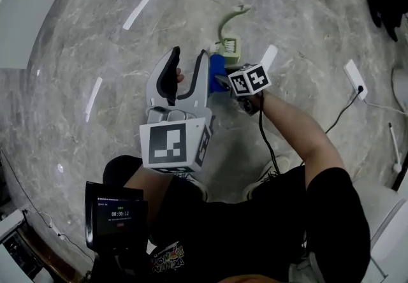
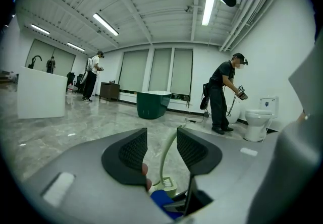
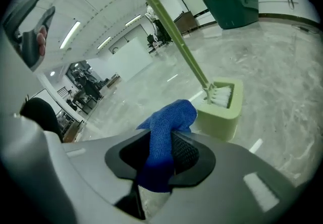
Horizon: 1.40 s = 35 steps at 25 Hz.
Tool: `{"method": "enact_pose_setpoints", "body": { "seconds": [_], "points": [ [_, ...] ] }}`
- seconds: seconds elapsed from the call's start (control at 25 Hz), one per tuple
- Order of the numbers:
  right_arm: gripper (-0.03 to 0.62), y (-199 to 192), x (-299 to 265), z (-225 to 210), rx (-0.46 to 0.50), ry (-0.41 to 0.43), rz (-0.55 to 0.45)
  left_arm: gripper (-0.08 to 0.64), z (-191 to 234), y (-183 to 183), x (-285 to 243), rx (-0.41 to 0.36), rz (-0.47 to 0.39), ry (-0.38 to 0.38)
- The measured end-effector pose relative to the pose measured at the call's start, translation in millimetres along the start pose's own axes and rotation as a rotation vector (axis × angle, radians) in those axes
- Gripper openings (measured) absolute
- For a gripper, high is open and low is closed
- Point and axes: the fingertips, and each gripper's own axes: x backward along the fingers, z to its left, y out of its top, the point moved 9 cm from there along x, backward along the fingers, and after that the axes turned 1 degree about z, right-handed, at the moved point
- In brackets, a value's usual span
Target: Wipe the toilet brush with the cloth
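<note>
A pale green toilet brush stands in its square holder on the marble floor, its curved handle rising away from me. In the right gripper view the holder with white bristles lies just beyond the jaws, and the handle slants up to the left. My right gripper is shut on a blue cloth, whose top bulges out above the pads. In the head view that cloth sits just in front of the holder. My left gripper is open and empty; the brush handle shows through its gap, farther off.
A white power strip with a black cable lies on the floor at the right, and a small white strip lies by the holder. A device with a screen hangs at my waist. Far off stand a green tub, a toilet and several people.
</note>
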Motion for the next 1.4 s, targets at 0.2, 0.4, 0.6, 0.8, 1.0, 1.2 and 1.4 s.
{"method": "enact_pose_setpoints", "body": {
  "seconds": [0.2, 0.4, 0.6, 0.8, 1.0, 1.2, 1.4],
  "points": [
    [0.120, 37, 8, 6, -0.014, 0.047, -0.147, 0.184, 7, 0, 7, 0.016, 0.002, 0.017],
    [0.120, 70, 54, 22, 0.063, 0.101, -0.288, 0.184, 8, -3, 6, 0.020, 0.003, 0.013],
    [0.120, 92, 100, 50, 0.129, 0.186, -0.404, 0.184, 5, 0, 2, 0.011, 0.016, 0.002],
    [0.120, 111, 135, 79, 0.146, 0.270, -0.534, 0.184, 6, -2, 1, 0.008, 0.011, 0.001],
    [0.120, 129, 179, 101, 0.207, 0.300, -0.664, 0.184, 1, 5, -5, 0.005, 0.001, 0.006],
    [0.120, 139, 213, 108, 0.288, 0.285, -0.765, 0.184, 1, 4, -9, 0.001, 0.011, 0.009],
    [0.120, 127, 202, 99, 0.376, 0.339, -0.627, 0.183, 3, 9, -15, -0.003, 0.006, 0.019]
  ]
}}
